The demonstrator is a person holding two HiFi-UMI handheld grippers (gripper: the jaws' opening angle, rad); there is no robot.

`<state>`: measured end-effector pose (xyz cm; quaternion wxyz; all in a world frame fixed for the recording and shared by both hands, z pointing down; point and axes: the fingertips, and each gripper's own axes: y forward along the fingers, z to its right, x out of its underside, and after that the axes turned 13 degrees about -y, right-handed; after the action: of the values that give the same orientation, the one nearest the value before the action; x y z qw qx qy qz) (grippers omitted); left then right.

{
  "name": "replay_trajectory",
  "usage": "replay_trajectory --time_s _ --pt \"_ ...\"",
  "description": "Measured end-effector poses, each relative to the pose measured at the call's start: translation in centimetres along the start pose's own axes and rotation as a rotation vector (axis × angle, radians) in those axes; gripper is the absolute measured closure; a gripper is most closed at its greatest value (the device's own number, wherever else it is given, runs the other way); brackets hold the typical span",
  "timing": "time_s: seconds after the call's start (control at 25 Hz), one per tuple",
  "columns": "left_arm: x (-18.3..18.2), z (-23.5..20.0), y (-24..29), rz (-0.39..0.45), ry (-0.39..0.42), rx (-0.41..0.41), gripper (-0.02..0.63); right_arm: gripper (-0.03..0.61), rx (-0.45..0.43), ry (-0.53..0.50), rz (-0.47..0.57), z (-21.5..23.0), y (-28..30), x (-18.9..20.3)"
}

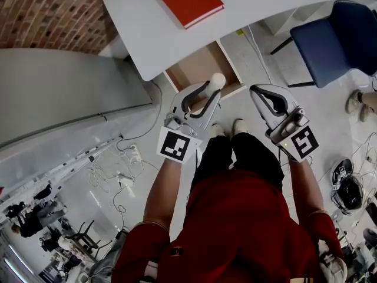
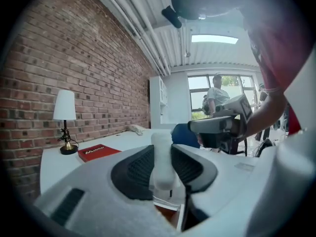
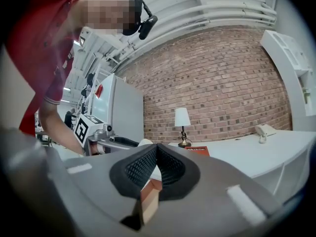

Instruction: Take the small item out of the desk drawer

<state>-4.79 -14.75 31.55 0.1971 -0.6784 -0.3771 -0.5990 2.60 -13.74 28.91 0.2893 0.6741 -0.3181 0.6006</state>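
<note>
A red book (image 1: 188, 0) lay flat, cover up, near the brass foot of a white-shaded lamp (image 2: 64, 120), which stood upright before the brick wall (image 2: 74, 58). A blue chair (image 1: 339, 37) stood off to the right. A white telephone (image 3: 264, 131) sat farther along. Loose cables (image 1: 112, 173) sprawled over the pale floor (image 1: 330, 117) beside a tall white cabinet (image 1: 59, 93).

- An office-like workroom: a white desk (image 1: 253, 5) stands against a brick wall (image 2: 74, 58).
- A table lamp (image 2: 64, 117), red book (image 1: 188, 0) and telephone (image 3: 264, 130) sit near the desk's wall-side edge.
- Blue chair (image 1: 336, 40) beside it; cables (image 1: 112, 175) on the floor.
</note>
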Motion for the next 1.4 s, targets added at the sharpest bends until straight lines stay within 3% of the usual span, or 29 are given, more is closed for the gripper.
replay_trajectory --time_s 0.16,0.48,0.76,1.4 --pt "-2.9 1.1 -2.2 0.091 -0.059 -0.030 0.495 0.568 0.010 0.000 0.033 -0.9 -0.7 -2.4" --pt "-6.3 3.3 -5.6 0.207 -0.079 -0.041 0.495 0.568 -0.004 -0.005 0.078 -3.8 -1.5 -5.8" --pt "-6.4 3.9 -7.1 0.208 -0.045 -0.027 0.495 0.568 0.002 -0.016 0.085 -4.8 -2.1 -6.7" --pt "-6.8 3.6 -8.0 0.214 -0.080 -0.010 0.494 0.568 0.051 -0.035 0.068 -4.4 -2.5 -7.7"
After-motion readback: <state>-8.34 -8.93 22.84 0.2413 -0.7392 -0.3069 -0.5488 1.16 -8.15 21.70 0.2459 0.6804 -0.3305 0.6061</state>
